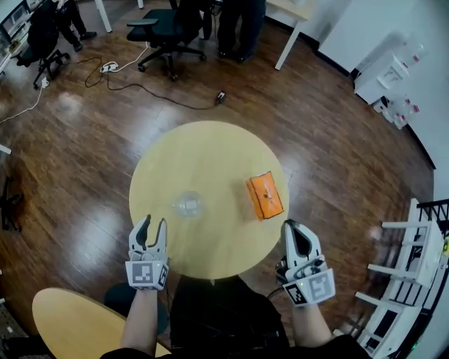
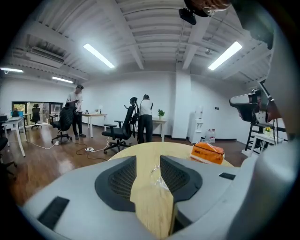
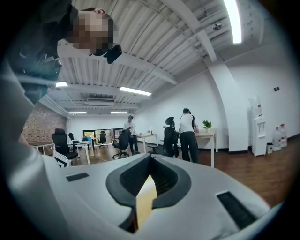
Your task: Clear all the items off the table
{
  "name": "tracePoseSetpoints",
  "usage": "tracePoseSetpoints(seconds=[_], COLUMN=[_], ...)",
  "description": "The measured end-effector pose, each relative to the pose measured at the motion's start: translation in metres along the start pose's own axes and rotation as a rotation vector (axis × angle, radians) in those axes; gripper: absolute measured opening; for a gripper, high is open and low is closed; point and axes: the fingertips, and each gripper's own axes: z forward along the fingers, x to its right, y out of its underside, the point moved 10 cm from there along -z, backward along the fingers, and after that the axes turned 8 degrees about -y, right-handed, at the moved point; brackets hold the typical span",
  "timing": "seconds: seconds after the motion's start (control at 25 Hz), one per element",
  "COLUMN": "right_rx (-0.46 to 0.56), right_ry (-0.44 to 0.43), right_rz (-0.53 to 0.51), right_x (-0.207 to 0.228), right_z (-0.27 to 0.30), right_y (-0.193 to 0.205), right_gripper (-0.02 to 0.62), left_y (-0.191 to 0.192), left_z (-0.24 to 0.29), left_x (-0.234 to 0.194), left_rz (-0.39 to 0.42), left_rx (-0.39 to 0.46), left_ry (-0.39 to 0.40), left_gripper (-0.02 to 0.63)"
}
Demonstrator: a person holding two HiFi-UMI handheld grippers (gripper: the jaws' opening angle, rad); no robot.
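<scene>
As seen from the head, shows dark wood floor (image 1: 84, 161) across the whole field, with round pale table (image 1: 210, 147) at centre and part of a second table (image 1: 70, 322) at lower left. Far side: black chair (image 1: 165, 31), standing persons (image 1: 242, 21), cable (image 1: 140, 87) trailing on the boards. Right margin: white rack (image 1: 410, 270).

Near edge of table, left: left gripper (image 1: 153, 223), held over the tabletop, jaws spread to their widest, gripping nothing, touching nothing. Left gripper view: left gripper (image 2: 148, 159) with bare tabletop between the pads, and clear plastic (image 2: 157, 176) seen through the gap but lying farther out.

Near edge, right: right gripper (image 1: 292, 226), tips level with the table rim, jaws closed tip to tip, empty. Right gripper view: right gripper (image 3: 150, 158) with pads meeting at the front, only a sliver of tabletop visible below the tips.

On the table, right half: orange packet (image 1: 264, 195), lying flat, near the right gripper and apart from it. Left of centre: clear plastic (image 1: 188, 205), crumpled, near the left gripper's tips, well apart from packet; kind of item not discernible. Only bare tabletop between each gripper and its nearest item.
</scene>
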Motion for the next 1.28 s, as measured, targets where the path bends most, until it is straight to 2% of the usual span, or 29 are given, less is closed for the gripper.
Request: tracePoseSetpoints(seconds=[0.24,0.88,1.16,1.28], right_rx=[-0.087,-0.192,-0.232,-0.235], right_ry=[-0.048,-0.015,-0.012,-0.014], right_rz=[0.071,0.131,0.133,0.132], right_x=[-0.012,0.010,0.017,0.019], right_z=[0.012,0.007,0.010,0.012], right_y=[0.024,0.074,0.076,0.076], right_gripper=[0.002,0.002,0.002,0.002], left_y=[0.039,0.060,0.059,0.061], left_z=[0.024,0.077,0.091,0.091], left_x=[0.008,0.013,0.015,0.018], left_rz=[0.020,0.032,0.011,0.002], left_rx=[-0.093,-0.044,-0.016,-0.014], left_ry=[-0.020,-0.025,-0.021,-0.017], left_gripper=[0.152,0.129,0.064,0.002])
